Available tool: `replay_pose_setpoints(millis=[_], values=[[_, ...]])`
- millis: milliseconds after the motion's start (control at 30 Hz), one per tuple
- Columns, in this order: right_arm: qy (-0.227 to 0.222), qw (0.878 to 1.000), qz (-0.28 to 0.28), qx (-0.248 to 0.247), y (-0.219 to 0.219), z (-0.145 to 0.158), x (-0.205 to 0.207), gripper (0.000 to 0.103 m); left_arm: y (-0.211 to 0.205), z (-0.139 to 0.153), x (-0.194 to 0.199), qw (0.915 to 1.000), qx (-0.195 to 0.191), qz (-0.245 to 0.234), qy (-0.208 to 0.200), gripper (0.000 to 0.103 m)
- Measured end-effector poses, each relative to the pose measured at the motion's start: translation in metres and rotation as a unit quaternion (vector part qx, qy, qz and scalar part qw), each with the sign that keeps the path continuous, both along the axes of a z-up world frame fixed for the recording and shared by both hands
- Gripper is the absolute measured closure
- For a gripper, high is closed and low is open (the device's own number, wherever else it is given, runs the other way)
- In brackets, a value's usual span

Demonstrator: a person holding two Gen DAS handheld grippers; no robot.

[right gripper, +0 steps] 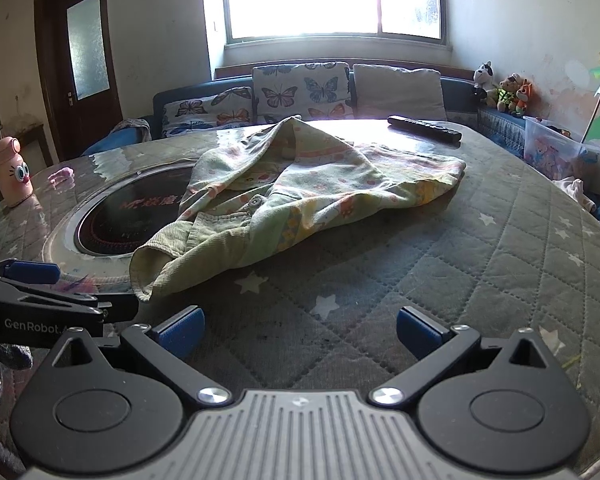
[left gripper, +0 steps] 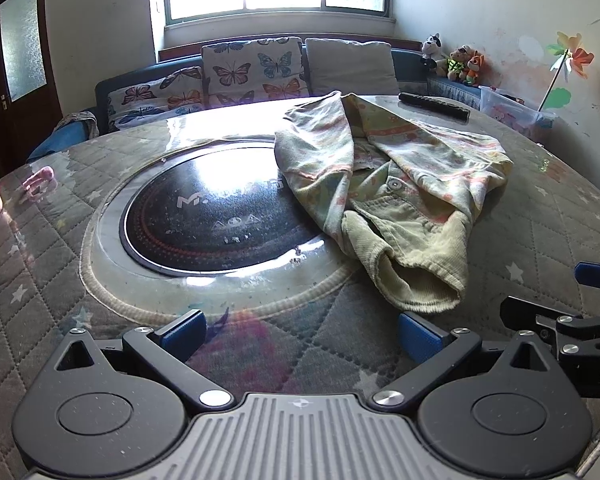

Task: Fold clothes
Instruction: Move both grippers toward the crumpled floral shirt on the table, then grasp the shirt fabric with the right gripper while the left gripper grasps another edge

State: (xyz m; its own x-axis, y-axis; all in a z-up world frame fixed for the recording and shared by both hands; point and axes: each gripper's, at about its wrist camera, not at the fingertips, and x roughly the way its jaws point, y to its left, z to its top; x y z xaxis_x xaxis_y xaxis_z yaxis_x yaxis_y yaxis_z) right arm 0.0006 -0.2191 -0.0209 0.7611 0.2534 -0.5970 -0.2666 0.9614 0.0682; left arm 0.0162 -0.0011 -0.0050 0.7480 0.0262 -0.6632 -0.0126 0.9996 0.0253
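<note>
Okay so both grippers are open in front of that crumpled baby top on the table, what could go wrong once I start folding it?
The garment lies bunched with a sleeve doubled over, so either open gripper, left or right, may pinch several layers together. It drapes partly over the glossy black cooktop, where fabric could slide. The remote lies just behind it and could get dragged.

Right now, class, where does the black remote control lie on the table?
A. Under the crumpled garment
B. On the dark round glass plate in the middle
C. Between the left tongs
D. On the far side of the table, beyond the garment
D: the remote control lies on the table past the crumpled garment, near the sofa side, apart from the cloth.
</note>
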Motion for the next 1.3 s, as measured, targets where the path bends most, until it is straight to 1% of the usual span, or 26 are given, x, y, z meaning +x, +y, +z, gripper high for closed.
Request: replay_pose_setpoints(millis=[233,500,633,800,933,1067,1133,1200,1300], values=[[0.002,1.000,0.001,-0.001,-0.002,0.004,0.012,0.000,0.003,0.011,0.012,0.9999,0.007,-0.003,-0.010,0.000],[-0.001,1.000,0.008,0.007,-0.007,0.018,0.033,0.000,0.008,0.030,0.017,0.9995,0.006,-0.010,-0.028,0.000],[-0.006,1.000,0.012,0.019,-0.012,0.028,0.042,0.000,0.011,0.043,0.016,0.9989,0.012,-0.016,-0.042,0.000],[-0.007,0.999,0.023,0.031,-0.013,0.039,0.056,0.000,0.013,0.057,0.020,0.9975,0.030,-0.028,-0.057,0.000],[-0.013,0.999,0.030,0.019,-0.009,0.043,0.078,0.000,0.012,0.057,0.041,0.9974,0.040,-0.025,-0.055,0.000],[-0.004,0.999,0.029,0.017,-0.007,0.041,0.106,0.002,0.005,0.051,0.067,0.9970,0.045,-0.038,-0.051,0.000],[0.001,0.999,0.024,0.023,-0.009,0.042,0.121,0.007,0.002,0.046,0.081,0.9969,0.045,-0.044,-0.047,0.001],[0.007,0.999,0.021,0.027,-0.011,0.041,0.137,0.012,0.000,0.042,0.095,0.9971,0.041,-0.048,-0.042,0.006],[0.009,1.000,0.018,0.022,-0.011,0.041,0.160,0.018,-0.004,0.037,0.115,0.9969,0.037,-0.059,-0.036,0.010]])
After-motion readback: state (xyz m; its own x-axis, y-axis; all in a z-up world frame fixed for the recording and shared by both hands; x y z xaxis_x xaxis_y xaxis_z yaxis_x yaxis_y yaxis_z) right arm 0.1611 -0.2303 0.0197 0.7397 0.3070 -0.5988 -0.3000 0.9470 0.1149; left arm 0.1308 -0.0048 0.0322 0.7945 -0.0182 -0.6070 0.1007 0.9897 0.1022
